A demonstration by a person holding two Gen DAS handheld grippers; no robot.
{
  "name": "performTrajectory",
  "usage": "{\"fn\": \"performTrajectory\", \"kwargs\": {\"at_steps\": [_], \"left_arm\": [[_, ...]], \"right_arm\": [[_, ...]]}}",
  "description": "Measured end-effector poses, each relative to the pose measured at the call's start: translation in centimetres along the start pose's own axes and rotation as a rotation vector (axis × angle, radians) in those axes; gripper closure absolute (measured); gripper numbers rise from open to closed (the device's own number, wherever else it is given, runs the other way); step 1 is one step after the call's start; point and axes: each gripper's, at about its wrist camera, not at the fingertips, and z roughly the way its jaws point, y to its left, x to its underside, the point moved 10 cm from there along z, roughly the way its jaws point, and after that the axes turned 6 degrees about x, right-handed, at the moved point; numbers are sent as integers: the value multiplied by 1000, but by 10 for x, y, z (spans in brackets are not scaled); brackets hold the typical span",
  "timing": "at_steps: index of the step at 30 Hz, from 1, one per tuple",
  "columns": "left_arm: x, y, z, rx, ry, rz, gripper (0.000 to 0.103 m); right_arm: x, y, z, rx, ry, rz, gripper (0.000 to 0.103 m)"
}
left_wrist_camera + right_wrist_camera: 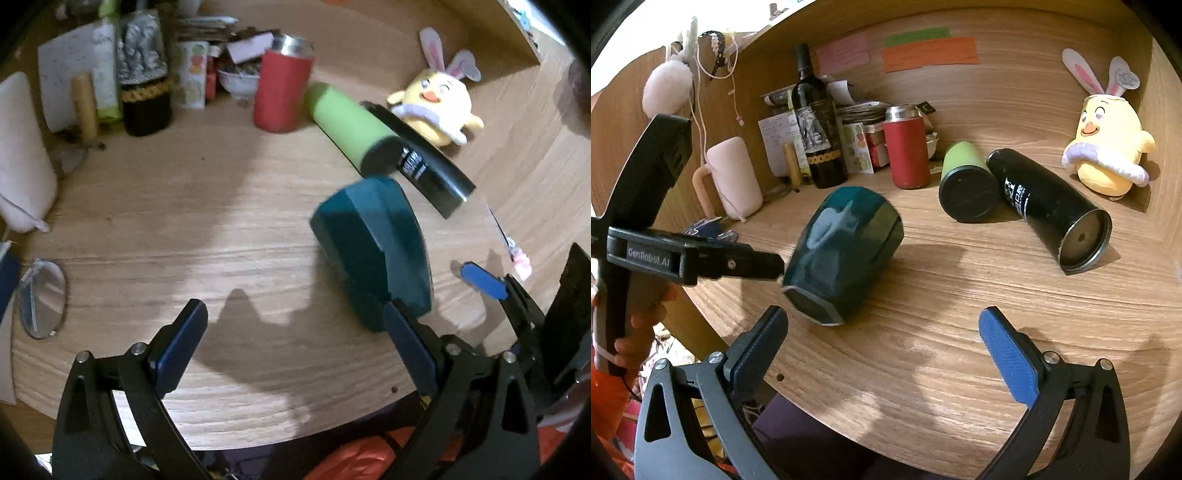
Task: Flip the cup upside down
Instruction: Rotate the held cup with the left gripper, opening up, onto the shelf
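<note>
Warm indoor light falls from above and behind the cameras, leaving the wooden table (229, 229) bright in patches and dim elsewhere. In the left wrist view a broad soft shadow crosses the table, with the jagged shadow of the left gripper (291, 332) near the front edge. The teal cup (369, 251) is smeared by motion blur there, and blurred at its edges in the right wrist view, where a pale glare streak sits on its side. Both fisheye views bend the table into a curve and darken to black at the corners. The background clutter is slightly soft.
</note>
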Motion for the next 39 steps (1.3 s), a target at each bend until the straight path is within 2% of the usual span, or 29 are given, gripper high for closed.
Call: {"fn": "performTrajectory", "kwargs": {"at_steps": [7, 11, 13, 15, 19, 21, 30, 39], "left_arm": [[-3, -22, -1, 9, -31, 59, 7], [-12, -37, -13, 33, -84, 95, 24], [-18, -45, -18, 31, -114, 120, 38], [-21, -53, -18, 24, -124, 154, 65], [-26, -63, -12, 13, -141, 193, 80], [-29, -64, -11, 9, -160, 194, 83], [-36, -62, -10, 28, -190, 174, 83], [-44, -74, -13, 32, -221, 218, 83]], "right_arm": [[3, 12, 8, -23, 15, -56, 0], [1, 15, 16, -30, 12, -72, 3], [0, 16, 22, -44, 24, -70, 12], [0, 19, 30, -60, 40, -66, 24], [-1, 24, 39, -65, 46, -62, 37], [-2, 27, 39, -89, 43, -55, 49], [-3, 25, 34, -53, 15, -70, 50], [-8, 12, 11, -12, -27, -75, 50]]}}
